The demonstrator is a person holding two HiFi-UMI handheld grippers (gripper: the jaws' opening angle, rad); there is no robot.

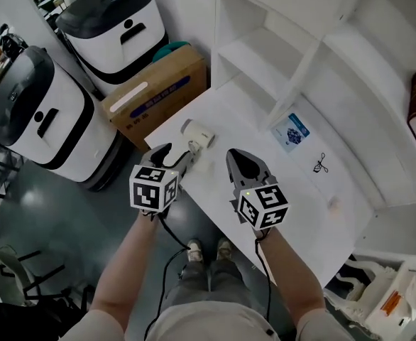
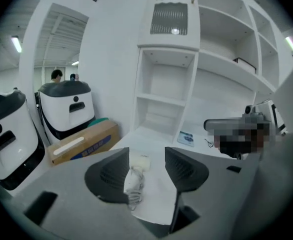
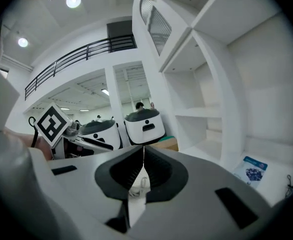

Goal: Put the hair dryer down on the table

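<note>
A: Left tongs [image 1: 182, 160], state?
B: Released; jaws wide apart; the hair dryer [image 2: 135, 173] lies flat on the white surface [image 1: 286, 197] in the gap between them, closer to the left jaw; whether it touches that jaw, can't tell.
A: Which way does it lie?
B: Broad head pointing away from the tongs; handle and bunched cord toward them.
A: Right tongs [image 3: 143, 152]?
B: Clenched; tips meeting; nothing gripped; over the surface just right of the left tongs, beside the hair dryer and apart from it.
A: Beyond the tongs?
B: White shelf unit [image 1: 265, 55] ahead of the right tongs; blue-printed leaflet [image 1: 291, 131] at its foot; cardboard box [image 1: 155, 94] on the floor, ahead and left of the left tongs, past the surface's edge.
</note>
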